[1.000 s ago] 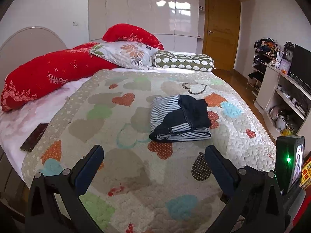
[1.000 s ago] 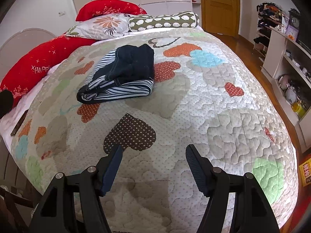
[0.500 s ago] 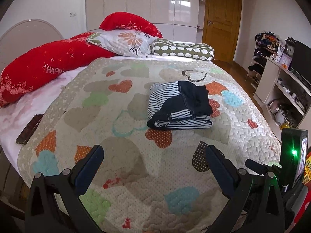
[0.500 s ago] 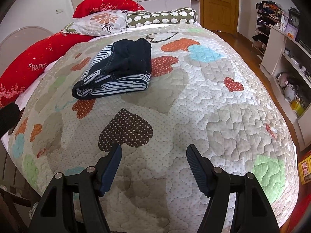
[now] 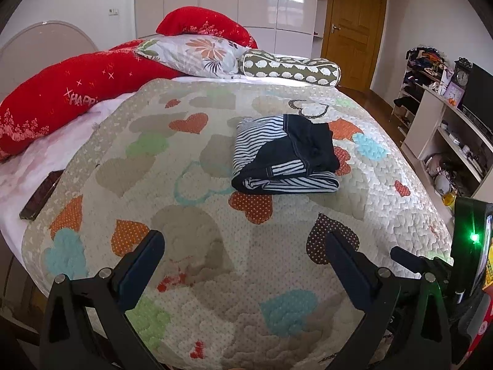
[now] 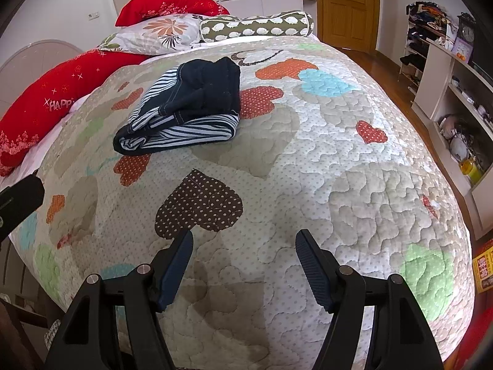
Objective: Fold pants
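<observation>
The pants (image 5: 285, 154), dark navy with a black-and-white striped lining, lie folded in a compact bundle on the heart-patterned quilt (image 5: 197, 225), near the middle of the bed. They also show in the right wrist view (image 6: 188, 108), up and to the left. My left gripper (image 5: 245, 240) is open and empty, above the quilt near the foot of the bed, well short of the pants. My right gripper (image 6: 244, 240) is open and empty, above the quilt to the right of the pants and apart from them.
Red bolsters (image 5: 71, 95), a floral pillow (image 5: 194, 52) and a dotted bolster (image 5: 292, 67) lie at the head of the bed. A dark phone (image 5: 41, 195) lies on the left sheet. White shelves (image 6: 456, 108) stand along the right wall, a wooden door (image 6: 348, 6) beyond.
Both grippers have drawn back slightly from the pants and stay open. The pants have not moved.
</observation>
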`<action>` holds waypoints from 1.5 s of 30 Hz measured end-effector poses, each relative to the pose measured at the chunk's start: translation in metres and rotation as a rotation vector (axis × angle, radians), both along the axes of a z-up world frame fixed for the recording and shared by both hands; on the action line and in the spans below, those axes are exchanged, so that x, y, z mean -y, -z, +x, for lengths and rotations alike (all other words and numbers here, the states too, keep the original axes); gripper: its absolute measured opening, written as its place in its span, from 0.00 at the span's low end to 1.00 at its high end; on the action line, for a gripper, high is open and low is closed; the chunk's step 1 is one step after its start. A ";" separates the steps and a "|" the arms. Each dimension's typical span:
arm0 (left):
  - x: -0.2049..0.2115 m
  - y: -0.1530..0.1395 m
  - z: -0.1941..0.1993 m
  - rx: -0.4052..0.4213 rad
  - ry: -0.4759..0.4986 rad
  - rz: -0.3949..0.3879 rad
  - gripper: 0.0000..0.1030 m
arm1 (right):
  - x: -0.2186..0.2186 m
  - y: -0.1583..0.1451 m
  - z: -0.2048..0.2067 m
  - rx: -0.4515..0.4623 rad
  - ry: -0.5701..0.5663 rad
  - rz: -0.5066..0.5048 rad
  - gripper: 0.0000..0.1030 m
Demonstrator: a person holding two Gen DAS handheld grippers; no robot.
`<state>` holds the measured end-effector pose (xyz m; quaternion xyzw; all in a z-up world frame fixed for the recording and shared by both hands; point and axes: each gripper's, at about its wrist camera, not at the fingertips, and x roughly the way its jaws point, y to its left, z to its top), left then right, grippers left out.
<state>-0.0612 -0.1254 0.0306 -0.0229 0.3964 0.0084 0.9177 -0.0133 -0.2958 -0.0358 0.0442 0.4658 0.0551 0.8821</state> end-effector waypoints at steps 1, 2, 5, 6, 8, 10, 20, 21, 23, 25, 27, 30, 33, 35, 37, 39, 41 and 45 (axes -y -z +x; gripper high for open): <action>0.000 0.001 0.000 -0.005 -0.001 -0.002 1.00 | 0.000 0.000 0.000 -0.001 0.001 0.000 0.71; 0.000 0.002 0.000 -0.007 -0.002 -0.003 1.00 | 0.000 0.000 0.000 -0.001 0.001 0.000 0.71; -0.001 0.004 0.002 -0.016 -0.002 -0.007 1.00 | 0.000 0.001 0.000 -0.002 -0.001 -0.002 0.71; -0.001 0.004 0.002 -0.018 -0.002 -0.008 1.00 | -0.001 0.001 0.000 -0.001 -0.002 -0.002 0.71; -0.001 0.005 0.002 -0.019 -0.004 -0.008 1.00 | -0.001 0.001 0.000 0.000 0.000 -0.001 0.71; -0.001 0.006 0.003 -0.024 -0.003 -0.008 1.00 | -0.001 0.001 0.000 -0.001 -0.001 -0.002 0.71; -0.005 0.013 0.006 -0.061 -0.002 -0.038 1.00 | -0.001 0.002 0.001 -0.001 -0.005 -0.006 0.71; -0.005 0.014 0.006 -0.063 -0.002 -0.041 1.00 | -0.001 0.002 0.001 0.000 -0.006 -0.008 0.71; -0.005 0.014 0.006 -0.065 -0.002 -0.043 1.00 | -0.001 0.003 0.002 -0.001 -0.009 -0.012 0.71; -0.005 0.015 0.006 -0.067 -0.002 -0.044 1.00 | -0.002 0.004 0.002 -0.002 -0.013 -0.014 0.71; -0.005 0.016 0.007 -0.070 -0.001 -0.046 1.00 | -0.002 0.004 0.003 -0.002 -0.017 -0.016 0.71; -0.005 0.019 0.007 -0.079 0.000 -0.052 1.00 | -0.003 0.004 0.002 -0.001 -0.017 -0.018 0.71; -0.005 0.020 0.008 -0.086 0.003 -0.058 1.00 | -0.002 0.004 0.002 0.000 -0.017 -0.018 0.72; -0.005 0.021 0.007 -0.088 0.003 -0.060 1.00 | -0.003 0.004 0.003 0.001 -0.018 -0.019 0.72; -0.005 0.022 0.007 -0.090 0.006 -0.061 1.00 | -0.003 0.004 0.002 0.005 -0.022 -0.022 0.72; -0.005 0.022 0.007 -0.089 0.008 -0.062 1.00 | -0.005 0.003 0.001 0.009 -0.025 -0.026 0.73; -0.005 0.023 0.007 -0.090 0.010 -0.057 1.00 | -0.006 0.003 0.001 0.010 -0.030 -0.030 0.73; -0.004 0.023 0.007 -0.094 0.006 -0.059 1.00 | -0.006 0.003 0.001 0.009 -0.035 -0.033 0.73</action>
